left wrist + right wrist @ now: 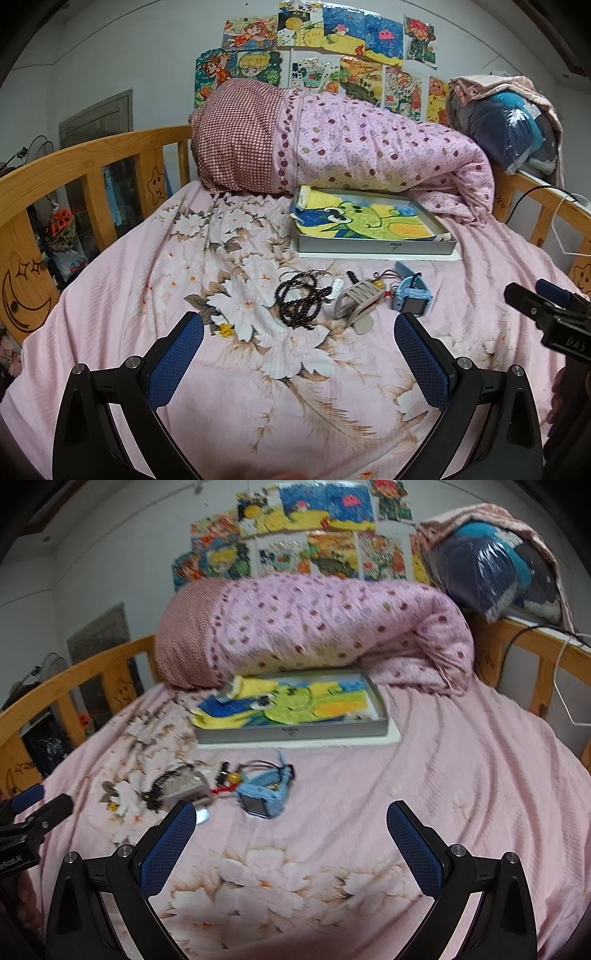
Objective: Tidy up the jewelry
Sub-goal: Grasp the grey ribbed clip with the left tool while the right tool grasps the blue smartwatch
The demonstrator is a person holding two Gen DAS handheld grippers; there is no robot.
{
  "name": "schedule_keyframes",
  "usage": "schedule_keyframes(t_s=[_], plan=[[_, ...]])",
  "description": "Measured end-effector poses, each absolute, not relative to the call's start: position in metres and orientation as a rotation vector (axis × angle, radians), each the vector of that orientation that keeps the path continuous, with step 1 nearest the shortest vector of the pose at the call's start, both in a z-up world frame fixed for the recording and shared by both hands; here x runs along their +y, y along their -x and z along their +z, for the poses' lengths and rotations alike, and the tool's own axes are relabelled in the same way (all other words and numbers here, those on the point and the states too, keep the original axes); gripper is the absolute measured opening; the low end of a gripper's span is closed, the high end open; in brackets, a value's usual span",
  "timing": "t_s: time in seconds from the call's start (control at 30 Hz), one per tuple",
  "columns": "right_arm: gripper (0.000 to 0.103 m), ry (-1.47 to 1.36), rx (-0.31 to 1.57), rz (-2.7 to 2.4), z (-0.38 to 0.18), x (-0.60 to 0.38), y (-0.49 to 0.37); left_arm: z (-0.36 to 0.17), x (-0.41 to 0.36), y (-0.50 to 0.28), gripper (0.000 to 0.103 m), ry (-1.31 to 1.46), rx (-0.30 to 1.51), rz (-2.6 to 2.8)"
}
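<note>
A cluster of jewelry lies on the pink floral bedsheet: a dark bead bracelet (297, 301), a grey hair claw clip (357, 300), a cord with a yellow bead (379, 283) and a light blue watch (412, 295). Behind them sits a shallow grey tray (373, 246) lined with a green-and-yellow drawing. My left gripper (299, 343) is open, hovering just in front of the beads. My right gripper (291, 829) is open too, close to the blue watch (264, 797) and the clip (184, 786); that view is blurred. The tray (291, 731) shows there as well.
A rolled pink quilt (369, 155) and checked pillow (236, 144) lie behind the tray. Wooden bed rails (85, 162) run along both sides. A plastic-wrapped bundle (509, 125) sits on the right rail. Drawings cover the wall.
</note>
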State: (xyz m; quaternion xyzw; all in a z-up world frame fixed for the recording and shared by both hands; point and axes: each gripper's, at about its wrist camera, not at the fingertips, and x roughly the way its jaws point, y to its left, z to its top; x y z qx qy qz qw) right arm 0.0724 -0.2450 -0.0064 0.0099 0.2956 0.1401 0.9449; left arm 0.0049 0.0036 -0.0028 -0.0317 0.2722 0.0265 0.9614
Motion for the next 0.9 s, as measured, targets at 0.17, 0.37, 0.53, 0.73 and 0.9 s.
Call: schedule_keyframes(t_s=[0.17, 0.37, 0.53, 0.73, 0.9], plan=[[0.103, -0.041, 0.72, 0.334, -0.014, -0.26, -0.107, -0.01, 0.006, -0.016, 0.101, 0.086, 0.608, 0.04], [0.103, 0.002, 0.776, 0.479, -0.028, -0.257, -0.135, -0.023, 0.0, -0.044, 0.101, 0.054, 0.662, -0.106], [0.103, 0.07, 0.792, 0.586, -0.047, -0.238, -0.158, -0.037, -0.001, -0.073, 0.101, 0.012, 0.703, -0.19], [0.103, 0.079, 0.835, 0.678, -0.07, -0.223, -0.185, -0.048, 0.007, -0.104, 0.1, 0.023, 0.752, -0.245], [0.083, 0.105, 0.861, 0.722, -0.086, -0.21, -0.197, -0.056, 0.0, -0.122, 0.083, -0.015, 0.784, -0.289]])
